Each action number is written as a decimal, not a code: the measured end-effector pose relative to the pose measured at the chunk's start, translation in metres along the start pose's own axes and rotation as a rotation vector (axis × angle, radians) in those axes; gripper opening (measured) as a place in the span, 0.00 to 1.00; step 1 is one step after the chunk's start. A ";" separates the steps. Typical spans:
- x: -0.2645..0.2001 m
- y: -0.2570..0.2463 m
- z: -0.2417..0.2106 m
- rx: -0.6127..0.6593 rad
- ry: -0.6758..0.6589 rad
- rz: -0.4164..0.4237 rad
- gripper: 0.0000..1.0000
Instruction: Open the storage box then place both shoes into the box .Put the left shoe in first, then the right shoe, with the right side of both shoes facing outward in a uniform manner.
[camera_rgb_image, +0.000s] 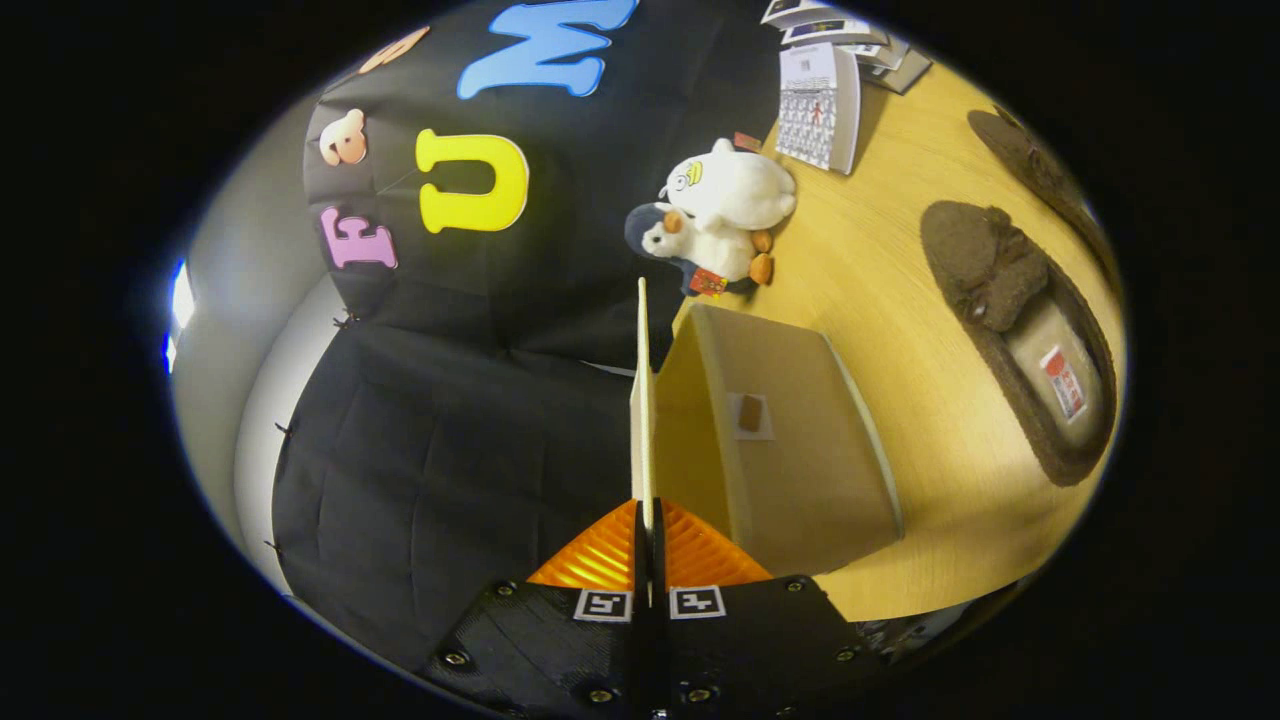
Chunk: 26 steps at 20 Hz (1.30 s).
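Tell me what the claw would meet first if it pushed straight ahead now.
The claw is shut on the box lid, held edge-on. Straight ahead along the lid, it would probably meet the black cloth wall first, though depth is unclear.

Rolled view along gripper (647, 520), close

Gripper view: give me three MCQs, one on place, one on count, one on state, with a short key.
1. Where do the plush toys lie?
A. on the table beyond the storage box
B. inside the box
C. on a shoe

2. How many brown shoes are on the table?
A. one
B. two
C. three

3. What is the gripper doing?
A. hanging open
B. clamping a shoe
C. pinching the box lid

Key: 1 A, the toys sit past the storage box by the cloth wall. 2 B, a near shoe and a far shoe. 3 C, both fingers press the thin lid.
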<state>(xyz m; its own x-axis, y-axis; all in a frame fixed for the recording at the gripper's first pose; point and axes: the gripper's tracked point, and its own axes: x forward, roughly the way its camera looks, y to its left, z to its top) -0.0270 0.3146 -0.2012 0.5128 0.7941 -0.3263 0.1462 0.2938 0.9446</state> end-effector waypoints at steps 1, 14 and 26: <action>0.001 0.009 0.000 -0.021 0.001 0.008 0.00; 0.033 0.098 -0.030 -0.310 -0.007 -0.062 0.00; 0.091 0.157 -0.098 -0.608 0.023 -0.093 0.00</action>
<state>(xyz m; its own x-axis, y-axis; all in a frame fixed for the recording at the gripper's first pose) -0.0403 0.4855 -0.0860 0.5017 0.7597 -0.4137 -0.3223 0.6080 0.7256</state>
